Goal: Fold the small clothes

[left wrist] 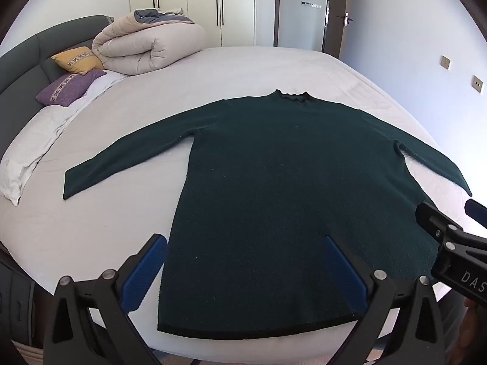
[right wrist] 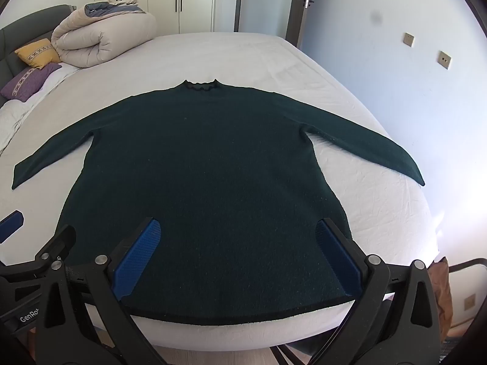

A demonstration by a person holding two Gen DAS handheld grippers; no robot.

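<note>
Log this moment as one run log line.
sweater: flat on bed, unfolded | left gripper: open | right gripper: open

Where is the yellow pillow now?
In both views the yellow pillow sits far left on the bed, against the headboard, between the rolled quilt and the purple pillow.
</note>
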